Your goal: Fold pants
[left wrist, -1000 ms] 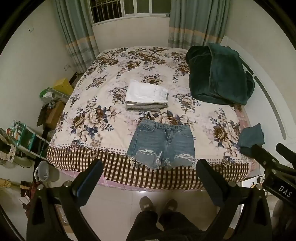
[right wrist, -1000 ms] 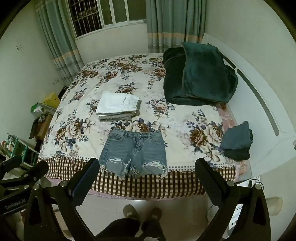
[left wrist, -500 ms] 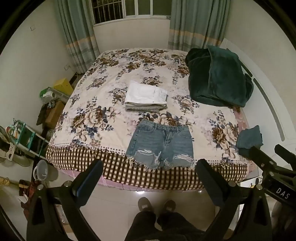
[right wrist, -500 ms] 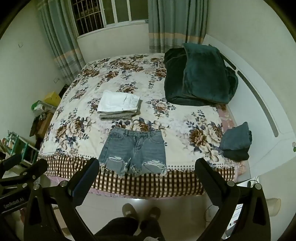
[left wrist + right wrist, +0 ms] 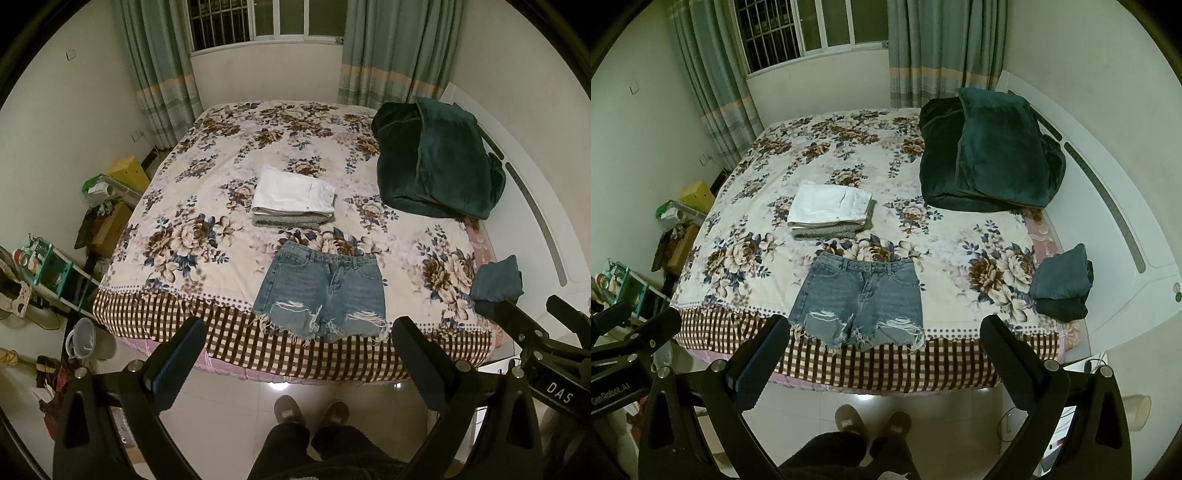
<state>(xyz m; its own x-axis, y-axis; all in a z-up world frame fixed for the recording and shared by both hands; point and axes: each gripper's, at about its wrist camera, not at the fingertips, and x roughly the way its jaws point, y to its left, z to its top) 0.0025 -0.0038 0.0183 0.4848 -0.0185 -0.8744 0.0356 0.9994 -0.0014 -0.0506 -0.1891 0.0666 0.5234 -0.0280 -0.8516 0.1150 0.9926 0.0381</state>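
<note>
Light-blue frayed denim shorts [image 5: 323, 291] lie flat and unfolded near the front edge of the flowered bed [image 5: 192, 236], waistband away from me; they also show in the right wrist view [image 5: 860, 301]. My left gripper [image 5: 295, 341] is open and empty, held over the floor in front of the bed, short of the shorts' hem. My right gripper [image 5: 882, 338] is open and empty at about the same distance. Each gripper shows at the edge of the other's view.
A folded stack of white and grey clothes [image 5: 293, 197] lies behind the shorts. A dark green blanket [image 5: 436, 162] sits at the back right. Folded dark-blue clothes [image 5: 1062, 284] lie at the bed's right edge. Shelves and boxes [image 5: 44, 266] stand left of the bed. The person's slippered feet [image 5: 310, 410] stand on the tiled floor.
Both views have tilted up and pulled back slightly, so the bed and shorts sit a little lower and smaller in frame. Both grippers stay open; nothing on the bed moved.
</note>
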